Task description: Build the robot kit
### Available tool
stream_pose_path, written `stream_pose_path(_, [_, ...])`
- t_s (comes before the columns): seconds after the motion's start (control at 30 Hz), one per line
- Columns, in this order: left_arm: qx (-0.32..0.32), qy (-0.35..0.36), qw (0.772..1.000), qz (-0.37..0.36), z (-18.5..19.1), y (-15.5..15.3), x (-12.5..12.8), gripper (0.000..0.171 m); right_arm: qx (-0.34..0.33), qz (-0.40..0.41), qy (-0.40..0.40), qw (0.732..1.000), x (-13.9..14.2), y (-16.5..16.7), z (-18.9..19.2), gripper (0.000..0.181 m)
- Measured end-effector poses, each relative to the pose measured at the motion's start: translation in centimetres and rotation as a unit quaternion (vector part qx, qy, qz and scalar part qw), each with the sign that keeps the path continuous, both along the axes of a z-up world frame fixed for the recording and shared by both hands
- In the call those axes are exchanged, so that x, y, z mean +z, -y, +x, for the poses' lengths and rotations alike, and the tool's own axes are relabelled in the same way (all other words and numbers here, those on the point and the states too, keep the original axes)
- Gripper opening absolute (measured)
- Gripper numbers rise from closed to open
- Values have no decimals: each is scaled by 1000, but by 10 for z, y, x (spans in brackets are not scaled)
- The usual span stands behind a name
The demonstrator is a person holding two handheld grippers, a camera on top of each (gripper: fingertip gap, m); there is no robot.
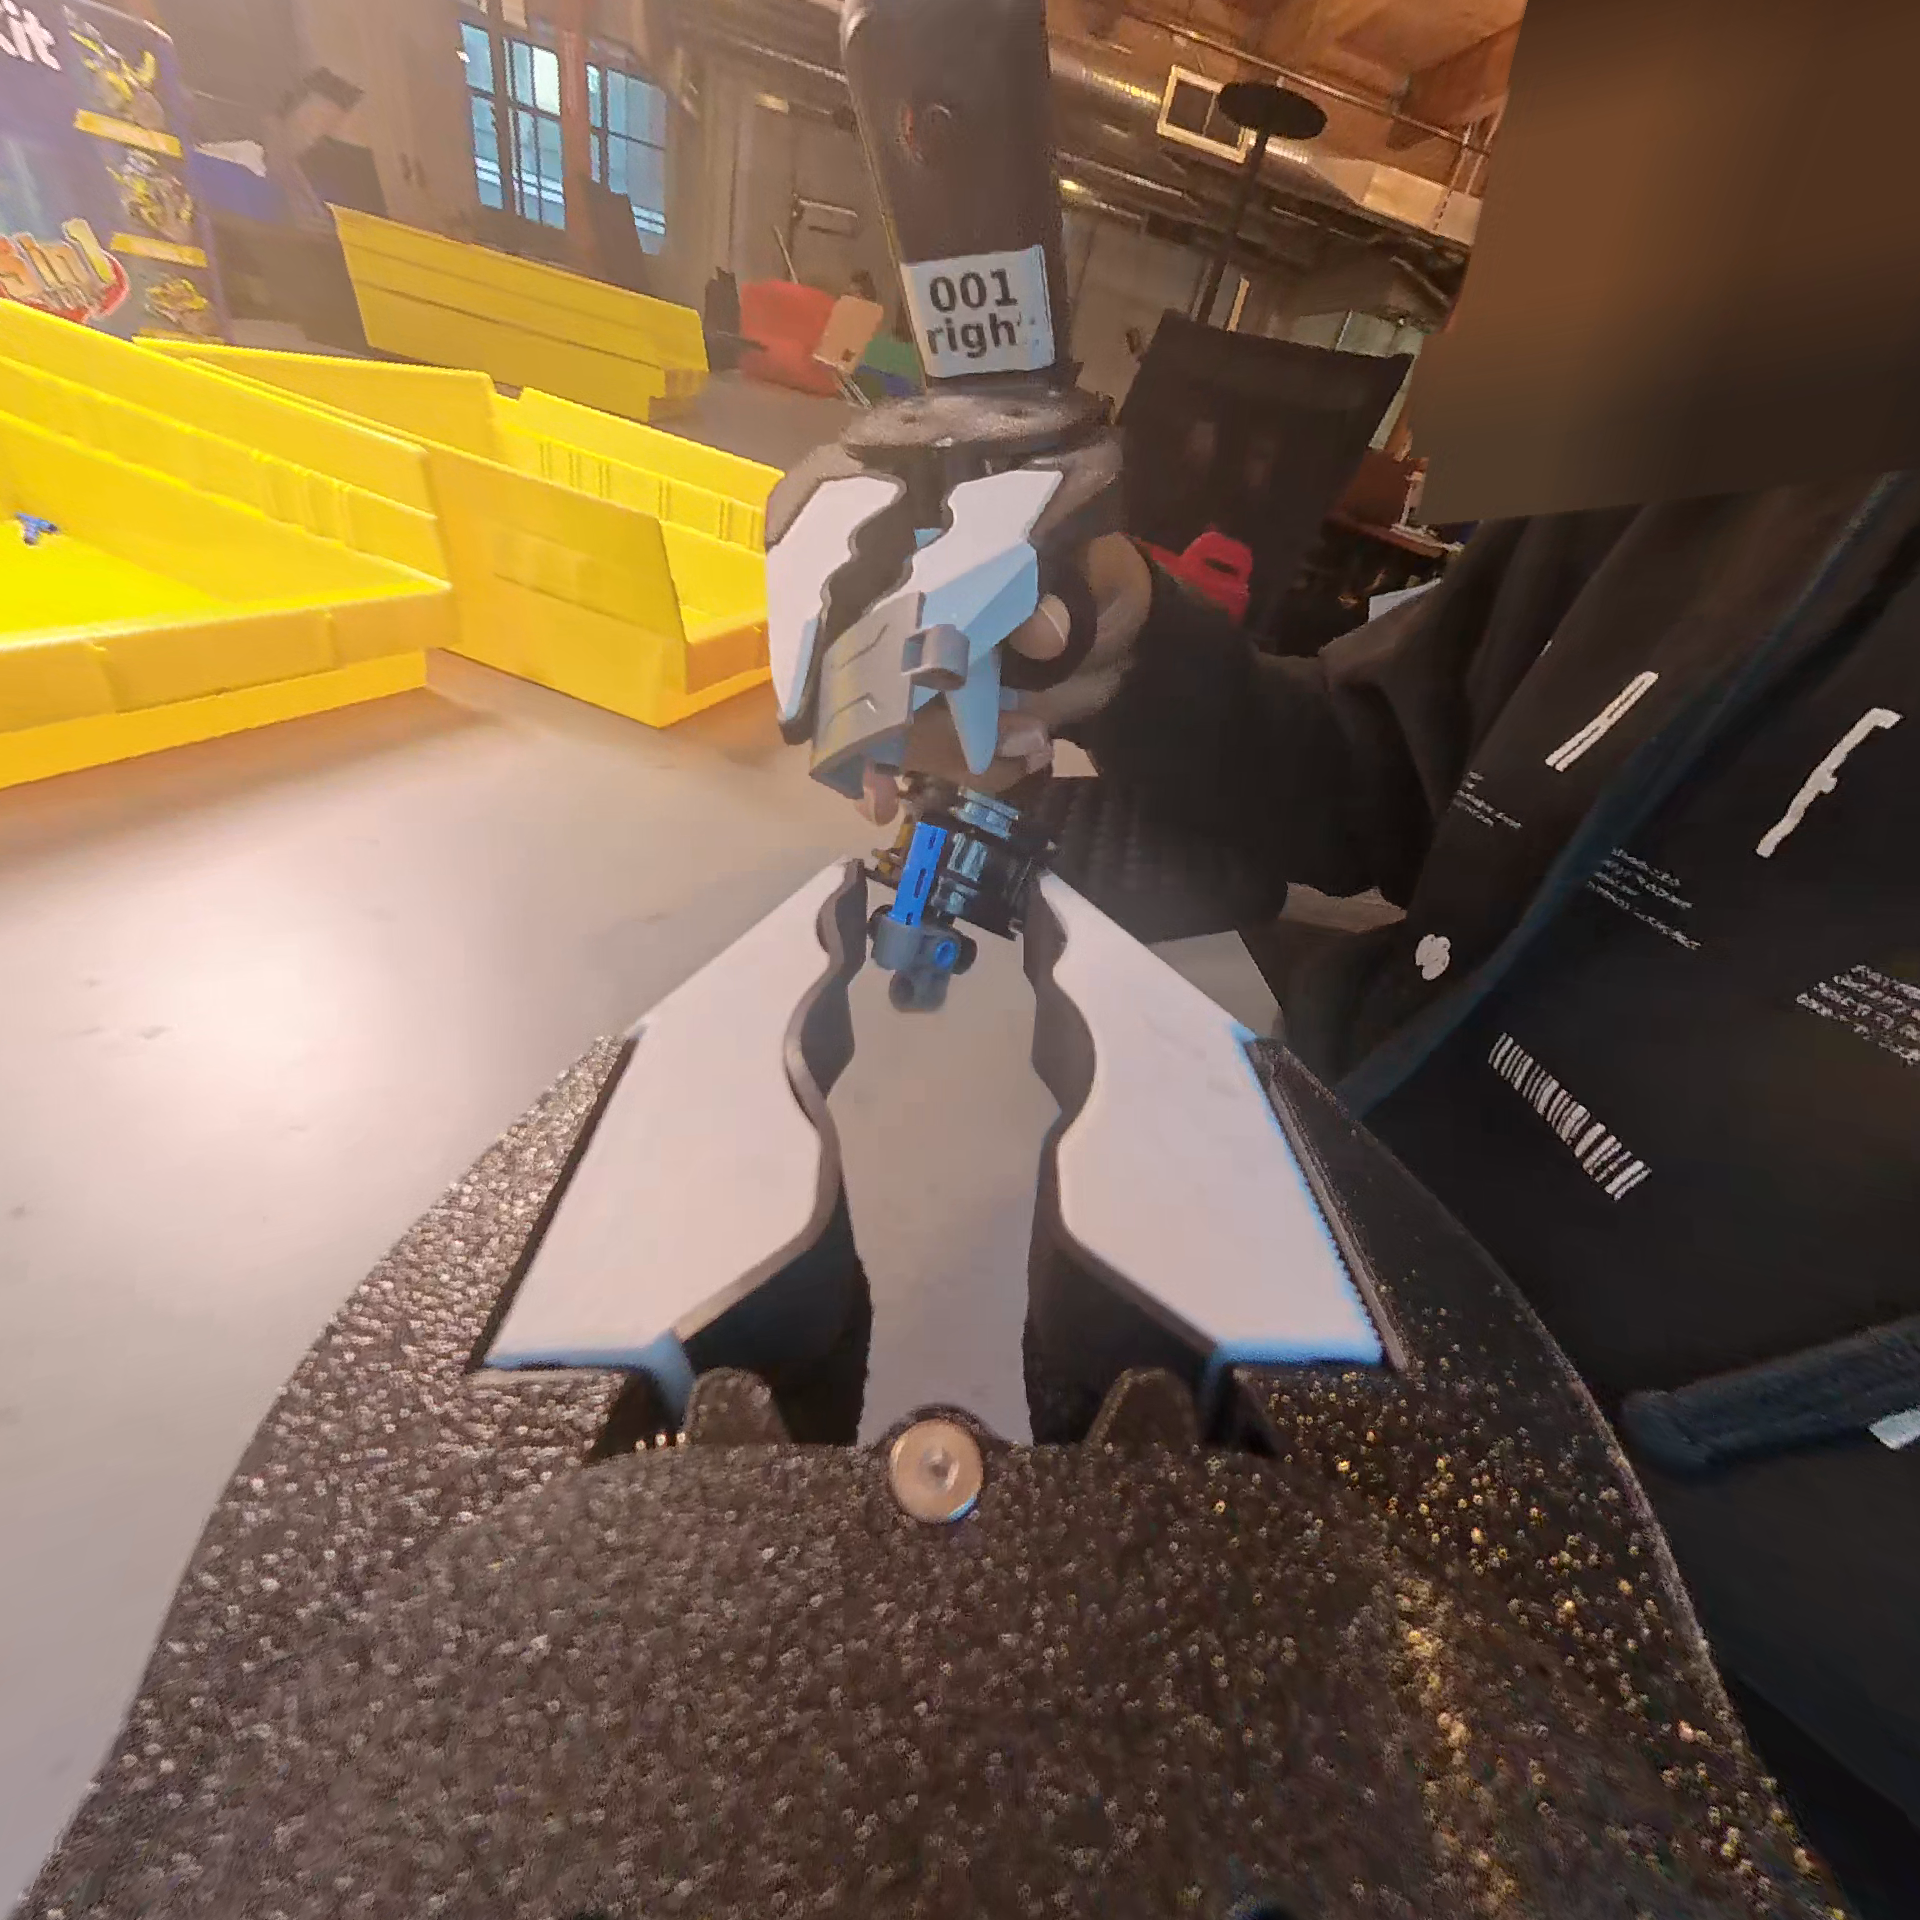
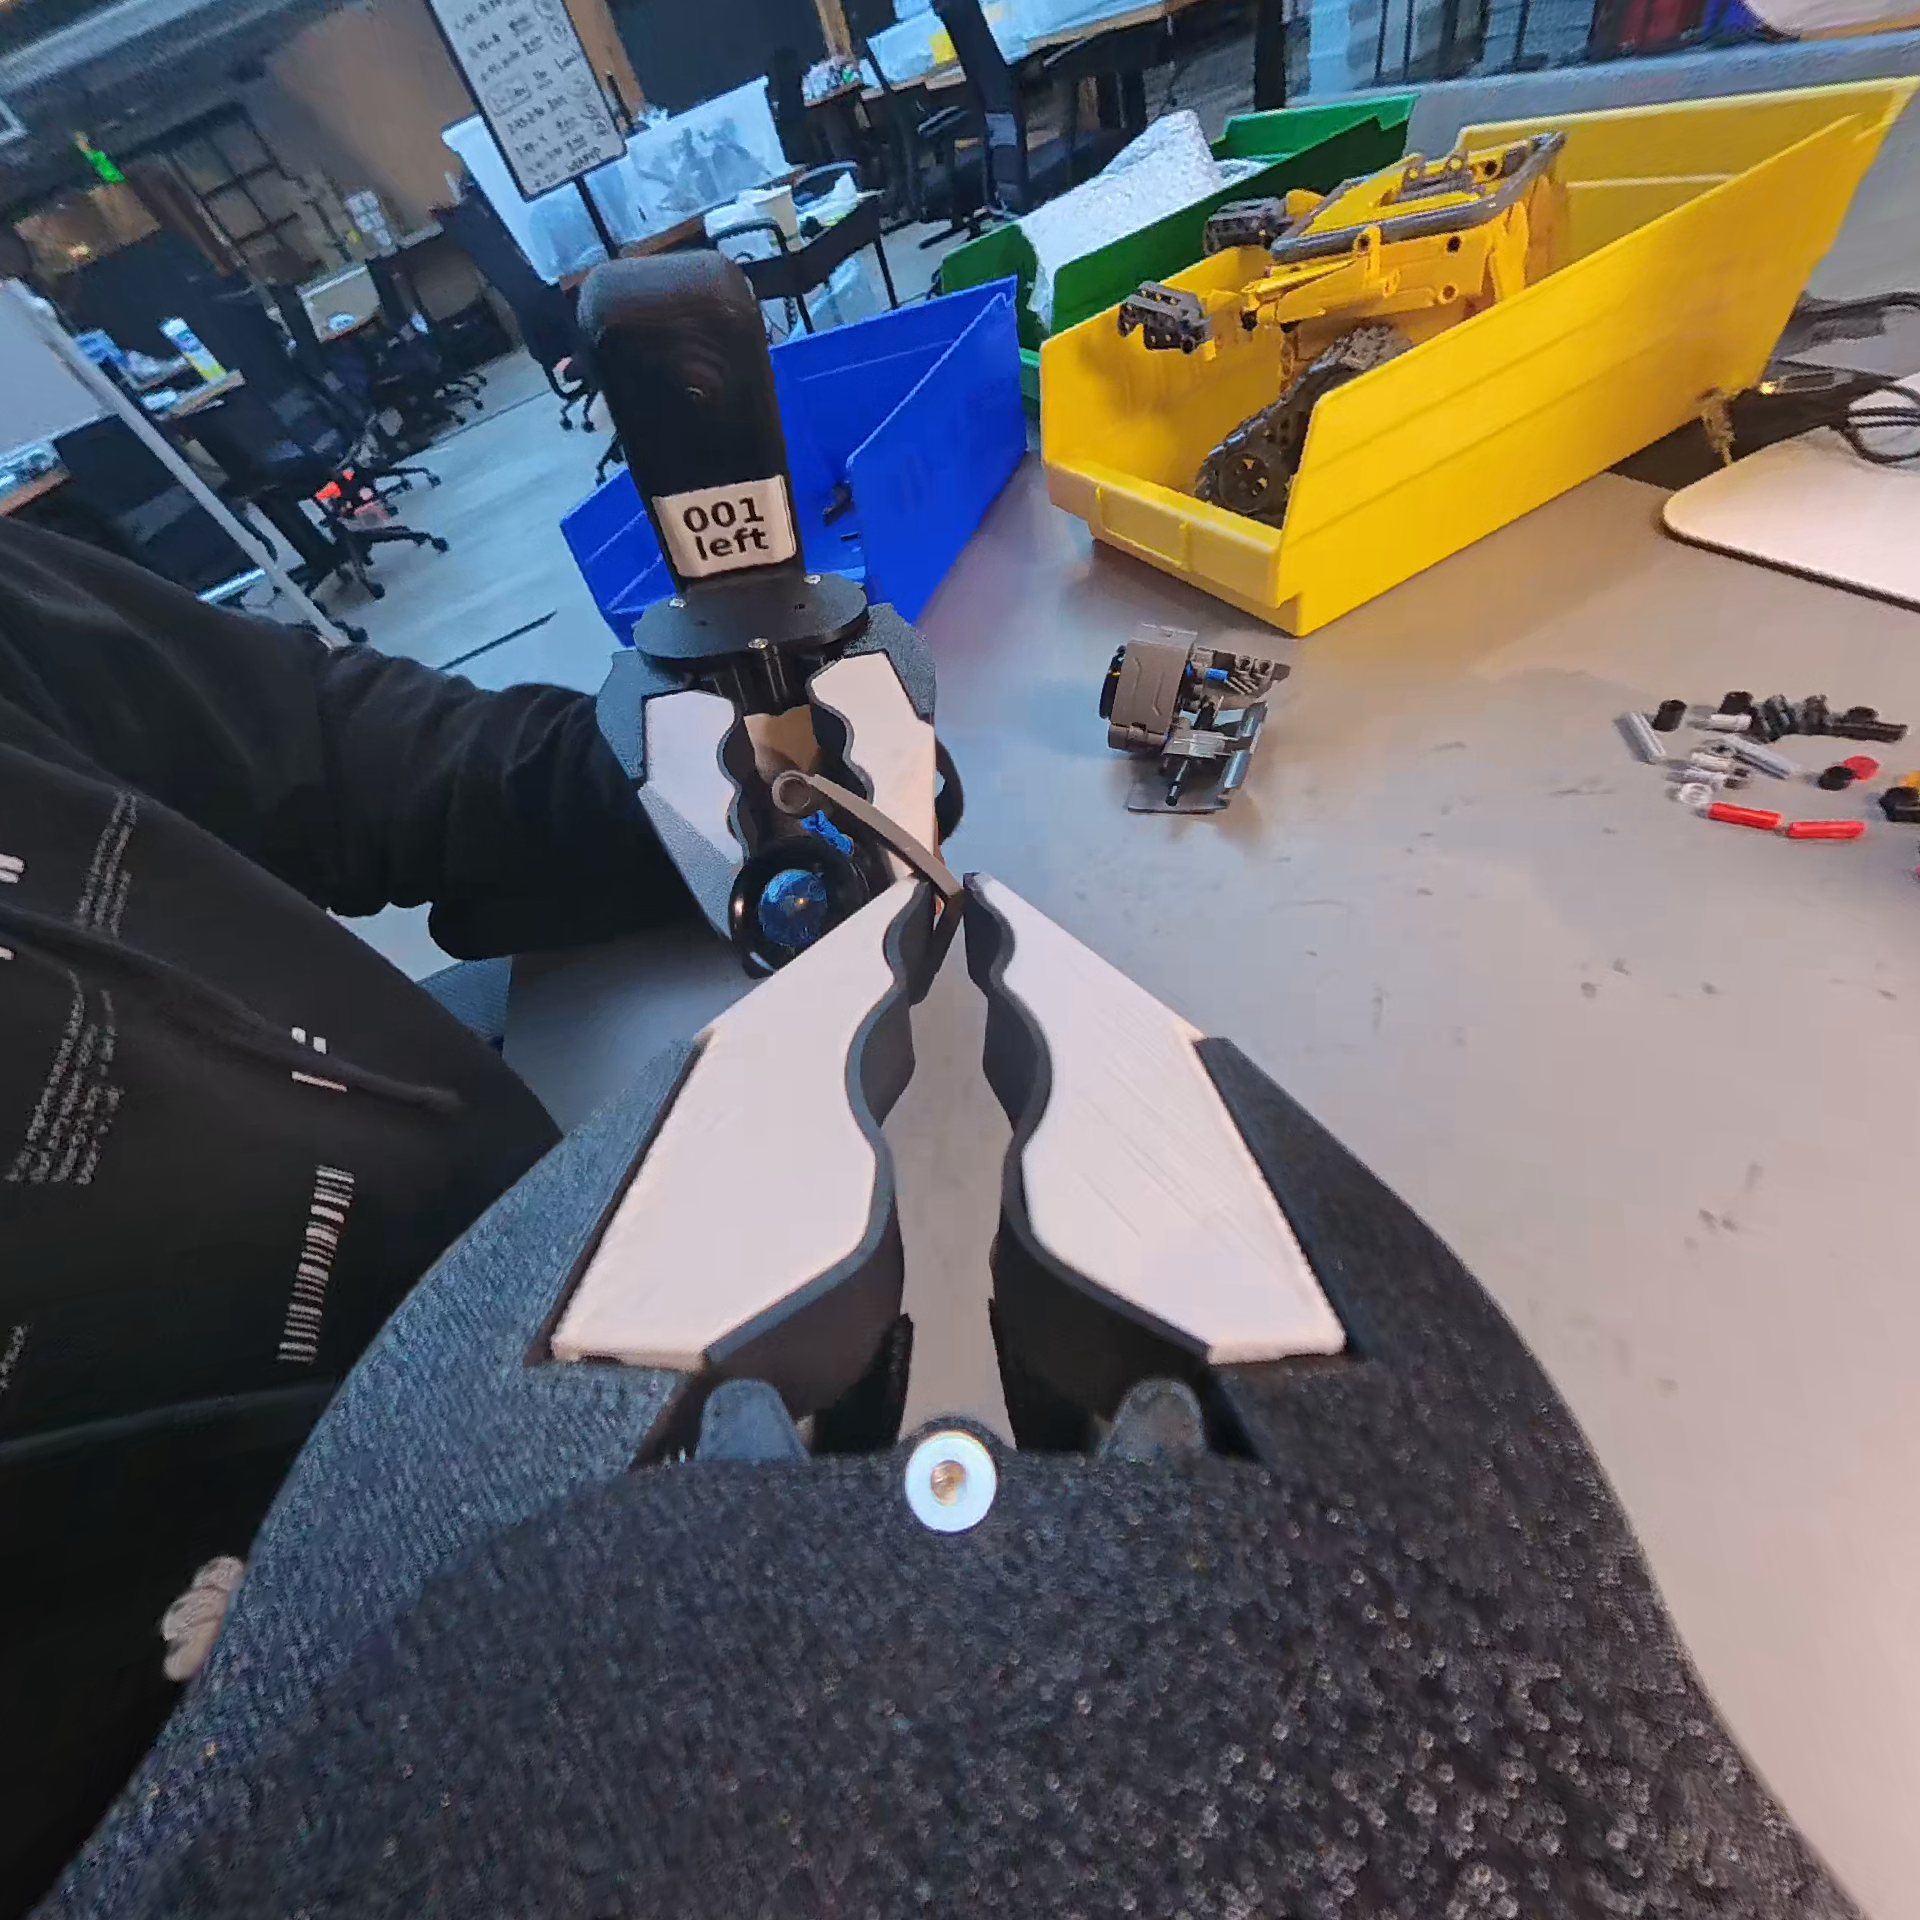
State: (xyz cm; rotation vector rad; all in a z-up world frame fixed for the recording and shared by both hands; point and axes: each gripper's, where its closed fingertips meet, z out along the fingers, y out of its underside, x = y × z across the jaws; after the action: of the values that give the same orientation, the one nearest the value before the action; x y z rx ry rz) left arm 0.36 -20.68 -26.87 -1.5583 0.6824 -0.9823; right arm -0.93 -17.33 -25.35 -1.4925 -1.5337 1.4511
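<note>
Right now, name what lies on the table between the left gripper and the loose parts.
A grey brick assembly, touching neither the left gripper nor the loose parts; right wrist view shows it.

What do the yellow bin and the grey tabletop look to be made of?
Yellow bin: likely moulded plastic, smooth and slightly glossy, with ribbed walls. Tabletop: a hard, smooth grey surface with a dull sheen and dark scuffs; laminate or metal, I cannot tell which.

A small black-and-blue brick assembly [image 1: 951, 883] sits clamped between the left jaws, its grey panel [image 2: 868, 826] pinched by the right jaws.
</note>
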Motion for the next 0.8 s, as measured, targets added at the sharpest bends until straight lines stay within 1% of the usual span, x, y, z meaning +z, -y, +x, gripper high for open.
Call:
stream_pose_path(0.07, [15, 1, 1000, 8, -3, -6, 2, 29, -16, -8, 4, 1000, 2, -3, -2, 5])
stream_pose_path(0.13, [27, -11, 1000, 10, -3, -10, 1, 29, -29, 5, 11, 1000, 2, -7, -5, 5])
stream_pose_path(0.23, [43, -32, 999, 3, -3, -15, -5, 29, -31, 21, 23, 999, -3, -7, -9, 5])
stream_pose_path(0.47, [49, -38, 998, -29, -5, -14, -12, 29, -39, 107, 59, 992, -24, -9, -14, 5])
stream_pose_path(0.57, [48, -44, 997, -51, -6, -15, -18, 29, -31, 119, 68, 990, -29, -8, -14, 5])
stream_pose_path(0.67, [40, -63, 995, -73, -4, -13, -28, 29, -15, 127, 87, 988, -41, -8, -13, 5])
stream_pose_path(0.73, [31, -87, 991, -92, -3, -12, -37, 29, 0, 127, 94, 987, -49, -5, -12, 5])
stream_pose_path(0.8, [26, -125, 986, -107, -2, -9, -49, 29, 17, 133, 105, 985, -59, -3, -10, 5])
